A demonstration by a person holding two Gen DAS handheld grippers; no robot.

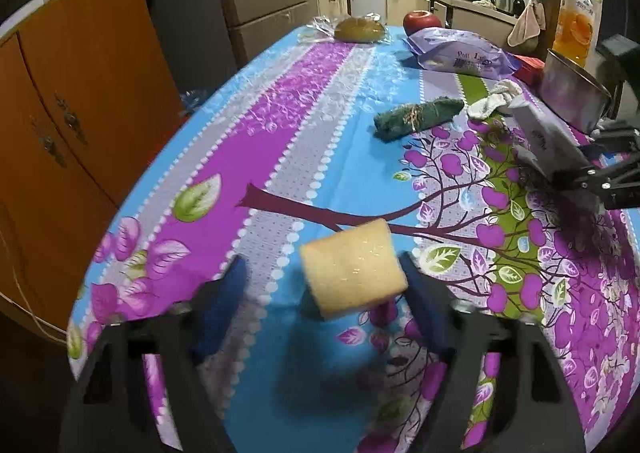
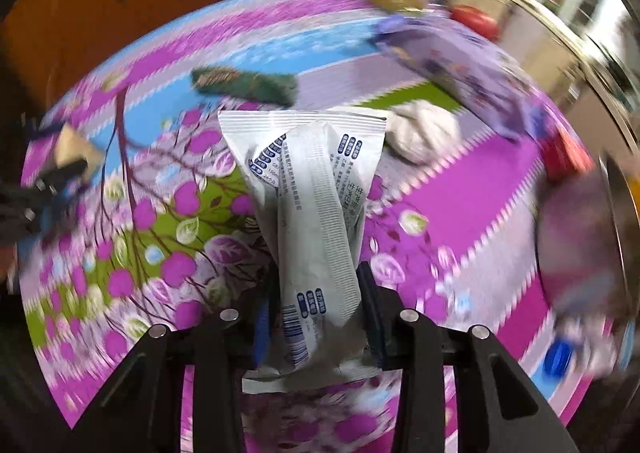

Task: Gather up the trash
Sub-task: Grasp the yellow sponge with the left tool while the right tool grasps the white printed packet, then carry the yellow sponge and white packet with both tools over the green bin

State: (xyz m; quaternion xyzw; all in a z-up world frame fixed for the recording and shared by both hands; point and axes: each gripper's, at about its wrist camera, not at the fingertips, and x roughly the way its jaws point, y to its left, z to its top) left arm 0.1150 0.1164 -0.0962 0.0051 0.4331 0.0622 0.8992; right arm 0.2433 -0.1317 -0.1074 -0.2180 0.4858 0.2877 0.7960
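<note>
The left gripper hangs low over the near edge of the flowered tablecloth, its blue pads standing apart with a yellow sponge piece between them; the right pad seems to touch the sponge while the left pad stands clear of it; farther off lie a rolled green cloth, a purple bag, a wrapped bun and a red apple at the far end; at the right a steel pot stands near a juice bottle; the right gripper pinches the white wrapper narrowly, the packet jutting forward above the cloth, a crumpled white rag just beyond it.
</note>
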